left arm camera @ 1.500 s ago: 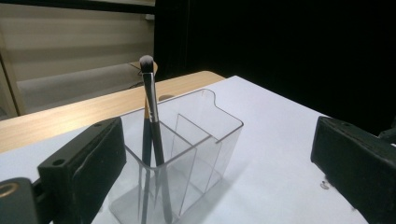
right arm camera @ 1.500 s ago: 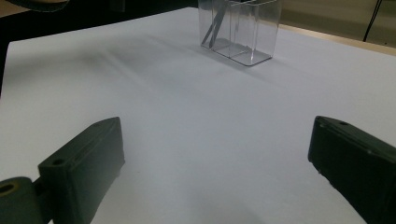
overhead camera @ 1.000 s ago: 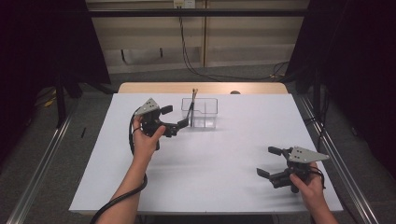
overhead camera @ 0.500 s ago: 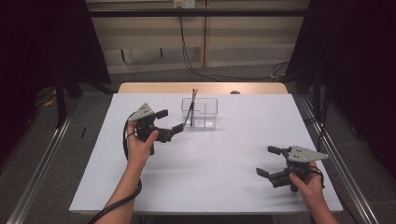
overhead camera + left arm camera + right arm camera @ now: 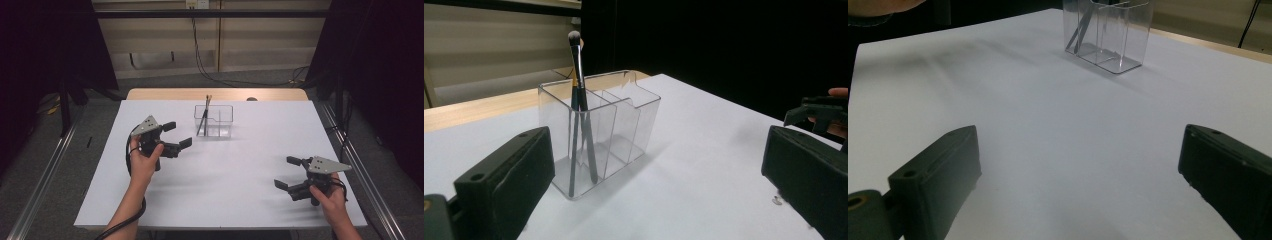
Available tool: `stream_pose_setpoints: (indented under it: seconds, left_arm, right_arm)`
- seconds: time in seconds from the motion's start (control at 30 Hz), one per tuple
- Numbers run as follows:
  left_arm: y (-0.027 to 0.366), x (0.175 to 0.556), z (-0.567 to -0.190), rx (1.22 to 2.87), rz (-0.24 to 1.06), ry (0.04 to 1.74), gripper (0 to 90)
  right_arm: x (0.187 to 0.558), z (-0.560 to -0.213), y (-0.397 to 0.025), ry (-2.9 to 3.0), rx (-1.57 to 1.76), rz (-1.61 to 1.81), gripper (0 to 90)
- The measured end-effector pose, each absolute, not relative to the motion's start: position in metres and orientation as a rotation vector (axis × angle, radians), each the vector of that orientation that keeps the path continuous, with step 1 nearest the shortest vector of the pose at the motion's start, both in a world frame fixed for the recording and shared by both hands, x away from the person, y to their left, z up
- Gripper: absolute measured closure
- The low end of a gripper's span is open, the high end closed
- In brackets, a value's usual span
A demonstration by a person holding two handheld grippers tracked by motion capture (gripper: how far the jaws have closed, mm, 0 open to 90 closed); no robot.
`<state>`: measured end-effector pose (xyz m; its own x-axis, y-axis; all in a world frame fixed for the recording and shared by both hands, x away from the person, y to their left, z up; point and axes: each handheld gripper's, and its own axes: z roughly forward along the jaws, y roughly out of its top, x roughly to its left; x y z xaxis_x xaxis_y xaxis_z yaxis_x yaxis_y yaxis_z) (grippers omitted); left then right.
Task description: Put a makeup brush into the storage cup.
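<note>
Nearest the person, the right hand-held gripper (image 5: 291, 173) sits low over the front right part of the white surface (image 5: 235, 200), gripped by the right hand (image 5: 331, 196); its jaws stand wide apart with nothing between them, and its own view shows only bare white surface in the gap between the two black jaws. Farther in and to the left, the left hand-held gripper (image 5: 176, 135) is held by the left hand (image 5: 143, 159) above the middle-left of the surface, its jaws likewise spread wide and empty, pointing toward the clear organizer (image 5: 214, 121). In the left gripper view, the organizer (image 5: 596, 132) stands upright just beyond and between the open jaws, closer to the left one, not touching either. It is a transparent box with several compartments, resting on the surface near its far middle, just beside the left hand-held gripper and well apart from the right one. In its end compartment, the one on the left in the high view, a makeup brush (image 5: 578, 90) with a dark handle leans, bristle tip upward and rising above the rim; a second thin handle seems to stand with it, though that is hard to tell. Beyond the white surface a strip of bare wooden tabletop (image 5: 215, 94) shows, and behind it cables (image 5: 200, 55) hang down to the floor.
</note>
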<state>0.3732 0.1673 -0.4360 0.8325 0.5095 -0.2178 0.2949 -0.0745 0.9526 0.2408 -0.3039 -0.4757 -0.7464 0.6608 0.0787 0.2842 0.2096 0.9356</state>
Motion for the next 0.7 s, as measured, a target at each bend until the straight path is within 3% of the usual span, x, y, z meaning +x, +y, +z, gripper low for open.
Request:
stream_pose_setpoints:
  seconds: [0.7]
  left_arm:
    - [0.18,0.359,-0.437,1.671,0.207,0.619,0.5]
  right_arm:
    - [0.238,-0.474,-0.306,2.137,0.889,1.548,2.8]
